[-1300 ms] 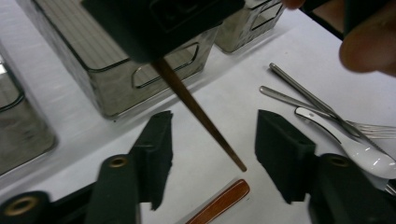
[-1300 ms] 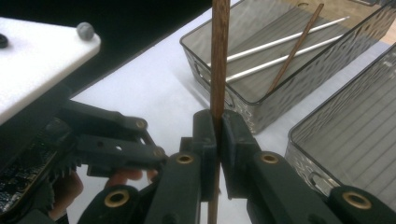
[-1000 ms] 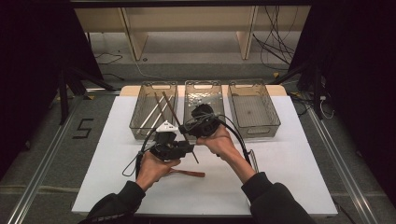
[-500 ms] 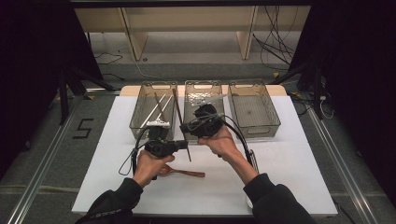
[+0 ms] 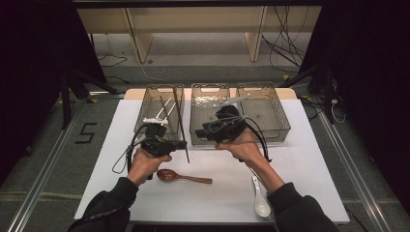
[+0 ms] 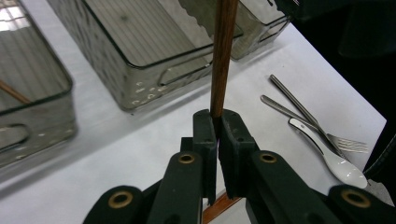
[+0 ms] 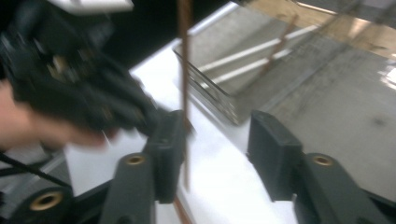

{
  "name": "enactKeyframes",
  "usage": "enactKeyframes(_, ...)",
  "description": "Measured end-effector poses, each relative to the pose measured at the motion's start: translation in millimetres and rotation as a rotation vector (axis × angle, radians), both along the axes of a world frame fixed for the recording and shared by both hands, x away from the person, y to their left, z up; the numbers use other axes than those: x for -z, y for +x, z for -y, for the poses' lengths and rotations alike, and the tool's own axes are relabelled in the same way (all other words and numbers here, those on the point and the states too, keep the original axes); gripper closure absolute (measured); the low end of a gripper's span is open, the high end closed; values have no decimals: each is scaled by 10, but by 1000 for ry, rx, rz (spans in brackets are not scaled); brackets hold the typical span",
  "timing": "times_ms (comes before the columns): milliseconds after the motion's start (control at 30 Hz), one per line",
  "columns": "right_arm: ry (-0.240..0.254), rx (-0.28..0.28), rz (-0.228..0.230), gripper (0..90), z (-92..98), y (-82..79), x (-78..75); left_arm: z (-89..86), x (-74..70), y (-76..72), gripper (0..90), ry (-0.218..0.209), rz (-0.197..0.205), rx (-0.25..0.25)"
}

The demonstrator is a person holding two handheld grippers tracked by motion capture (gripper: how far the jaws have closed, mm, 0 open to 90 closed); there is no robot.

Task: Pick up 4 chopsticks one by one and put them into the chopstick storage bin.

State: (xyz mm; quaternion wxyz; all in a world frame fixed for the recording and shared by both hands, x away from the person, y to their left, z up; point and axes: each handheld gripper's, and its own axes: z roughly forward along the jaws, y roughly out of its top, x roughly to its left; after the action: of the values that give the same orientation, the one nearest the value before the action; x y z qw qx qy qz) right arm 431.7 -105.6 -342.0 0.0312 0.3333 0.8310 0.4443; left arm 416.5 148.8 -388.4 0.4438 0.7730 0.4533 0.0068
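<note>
Near your edge of the white surface [image 5: 300, 145], your left gripper [image 5: 180, 144] is clamped on the thin brown wooden chopstick [image 5: 179, 121], keeping it upright before the left smoky plastic bin [image 5: 145, 113]. Beyond, your right gripper [image 5: 202, 134], jaws just opened, has let go.

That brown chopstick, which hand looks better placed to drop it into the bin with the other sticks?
Probably the left. The left gripper is shut on the brown chopstick and sits just in front of the left bin holding sticks. The right gripper has just been opening, with no grip on it.
</note>
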Motion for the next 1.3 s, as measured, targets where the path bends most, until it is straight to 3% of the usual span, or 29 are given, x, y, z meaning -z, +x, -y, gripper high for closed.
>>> enactKeyframes(233,-123,70,29,385,311,-130,32,-269,-227,193,851,38,7,-39)
enactKeyframes(467,-160,94,20,338,525,-264,87,-490,-400,464,851,76,6,-106)
enactKeyframes(633,-158,105,23,317,655,-356,125,-583,-468,660,851,118,11,-151)
enactKeyframes(833,-162,113,16,302,787,-464,184,-591,-442,904,850,184,-17,-187)
enactKeyframes(967,-148,123,9,302,873,-515,222,-608,-384,1035,850,264,-23,-217)
enactKeyframes(1300,-144,130,0,296,981,-620,289,-659,-164,1146,850,345,-59,-243)
